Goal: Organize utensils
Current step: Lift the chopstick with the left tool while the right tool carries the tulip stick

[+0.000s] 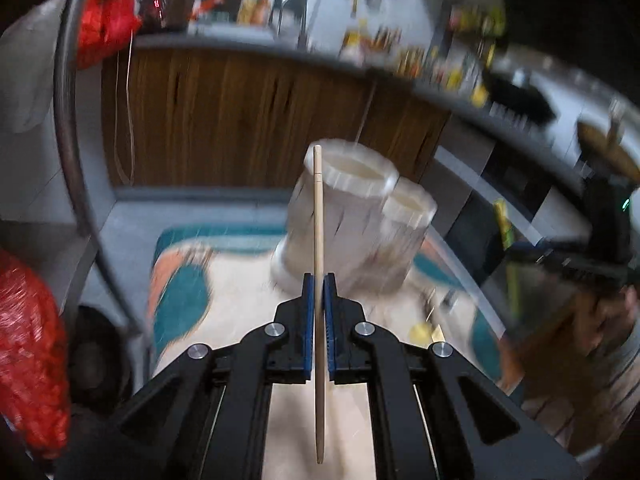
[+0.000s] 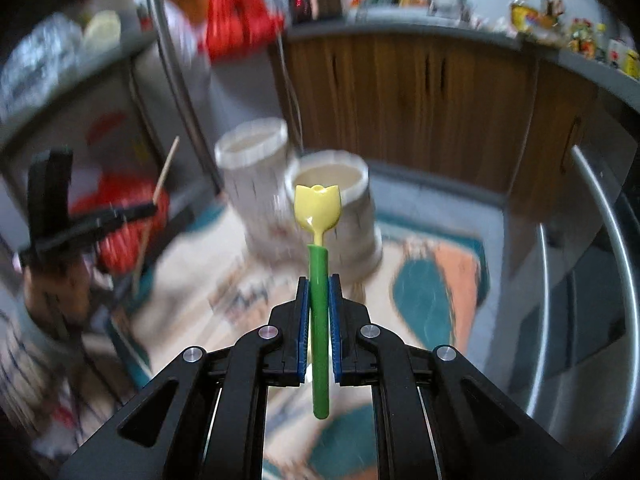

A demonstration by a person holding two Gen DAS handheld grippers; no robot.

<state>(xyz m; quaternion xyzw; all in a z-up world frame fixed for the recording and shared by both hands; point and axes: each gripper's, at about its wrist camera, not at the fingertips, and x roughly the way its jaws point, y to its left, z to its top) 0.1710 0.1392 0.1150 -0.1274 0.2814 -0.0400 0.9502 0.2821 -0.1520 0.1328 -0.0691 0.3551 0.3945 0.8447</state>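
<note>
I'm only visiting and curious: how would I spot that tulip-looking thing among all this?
Start at the patterned mat below the wooden cabinets, where two pale cylindrical holders stand together. In front of them, the right hand-held gripper pinches a tulip spoon upright. Its green stem handle and yellow flower-shaped head are unlike the plain wooden chopstick in the left hand-held gripper.

The left wrist view looks forward and a little down along its own jaws, close above the patterned mat [image 1: 188,280], toward the two white holders [image 1: 352,216] with the wooden cabinet front [image 1: 240,120] behind. The right wrist view faces the same way from slightly farther right, near the same holders [image 2: 296,200]. Both share the holders, mat [image 2: 436,280], cabinet [image 2: 420,100] and red bag [image 1: 104,12]; the right view also catches the left gripper [image 2: 154,204] at its left edge.
</note>
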